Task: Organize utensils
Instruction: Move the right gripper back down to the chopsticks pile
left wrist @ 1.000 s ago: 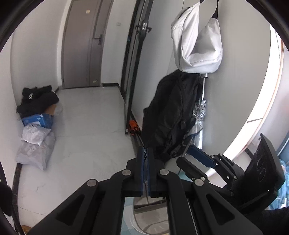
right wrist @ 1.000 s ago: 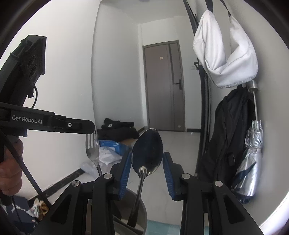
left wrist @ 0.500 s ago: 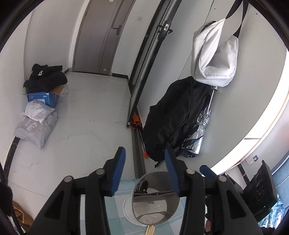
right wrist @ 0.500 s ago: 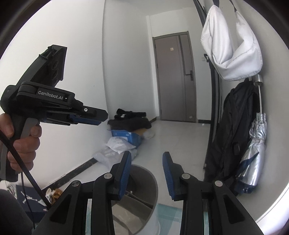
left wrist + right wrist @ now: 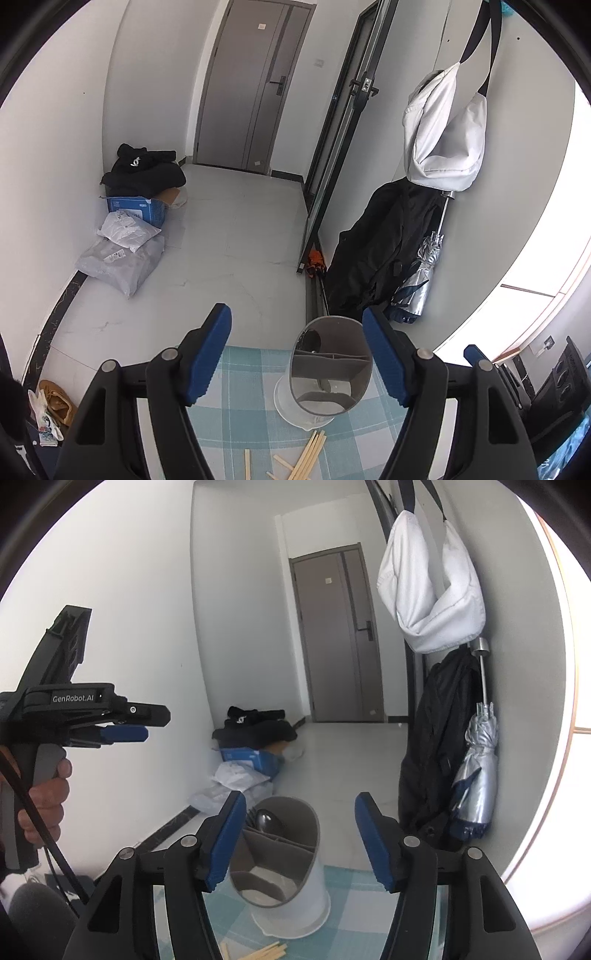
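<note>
A white utensil holder with grey dividers (image 5: 325, 373) stands on the blue checked cloth (image 5: 243, 402). It also shows in the right wrist view (image 5: 284, 864), with a spoon (image 5: 269, 821) and a fork lying in its back compartment. Several wooden chopsticks (image 5: 306, 458) lie on the cloth in front of the holder, also visible in the right wrist view (image 5: 266, 952). My left gripper (image 5: 297, 354) is open and empty above the cloth; it shows from the side in the right wrist view (image 5: 125, 725). My right gripper (image 5: 299, 838) is open and empty above the holder.
The table edge drops to a tiled floor with parcels and a blue box (image 5: 125, 236) at the left wall. A black coat (image 5: 380, 251), a silver umbrella (image 5: 476, 771) and a white bag (image 5: 428, 590) hang on the right wall.
The spoon my right gripper held went into the holder and that gripper opened wide. My left gripper opened from shut, its fork now in the holder. Both grippers pulled back and up.
</note>
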{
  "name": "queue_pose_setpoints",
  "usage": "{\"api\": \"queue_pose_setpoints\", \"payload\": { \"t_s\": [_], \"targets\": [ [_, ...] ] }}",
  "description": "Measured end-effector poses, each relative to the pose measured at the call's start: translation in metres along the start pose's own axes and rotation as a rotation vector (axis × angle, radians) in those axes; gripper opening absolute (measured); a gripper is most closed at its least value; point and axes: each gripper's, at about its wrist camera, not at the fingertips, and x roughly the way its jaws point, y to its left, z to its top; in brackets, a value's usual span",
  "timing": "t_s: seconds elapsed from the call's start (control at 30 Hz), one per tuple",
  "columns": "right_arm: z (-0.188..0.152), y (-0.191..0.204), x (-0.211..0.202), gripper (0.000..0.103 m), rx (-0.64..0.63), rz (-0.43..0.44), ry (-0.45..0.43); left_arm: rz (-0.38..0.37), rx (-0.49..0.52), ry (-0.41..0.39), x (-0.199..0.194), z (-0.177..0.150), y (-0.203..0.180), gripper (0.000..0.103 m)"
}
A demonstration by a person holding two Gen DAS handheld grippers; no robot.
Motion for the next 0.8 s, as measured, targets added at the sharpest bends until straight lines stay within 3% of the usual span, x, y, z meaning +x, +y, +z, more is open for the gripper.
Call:
{"api": "queue_pose_setpoints", "payload": {
  "t_s": [0.03, 0.1, 0.3, 0.57, 0.8],
  "targets": [
    [0.000, 0.002, -0.005, 0.065, 0.002, 0.003, 0.001, 0.004, 0.006, -0.012, -0.006, -0.004, -0.002, 0.084],
    [-0.001, 0.007, -0.014, 0.070, -0.001, -0.002, 0.006, 0.019, 0.021, -0.051, -0.017, -0.012, -0.005, 0.086],
    [-0.008, 0.020, -0.038, 0.076, 0.014, 0.014, 0.027, 0.025, -0.006, -0.066, -0.036, -0.031, -0.005, 0.094],
    [-0.030, 0.036, -0.065, 0.083, 0.059, 0.030, 0.069, 0.050, -0.055, -0.100, -0.056, -0.060, 0.007, 0.097],
    [-0.057, 0.046, -0.067, 0.084, 0.101, 0.035, 0.169, 0.096, -0.087, -0.110, -0.046, -0.093, 0.019, 0.102]
  ]
}}
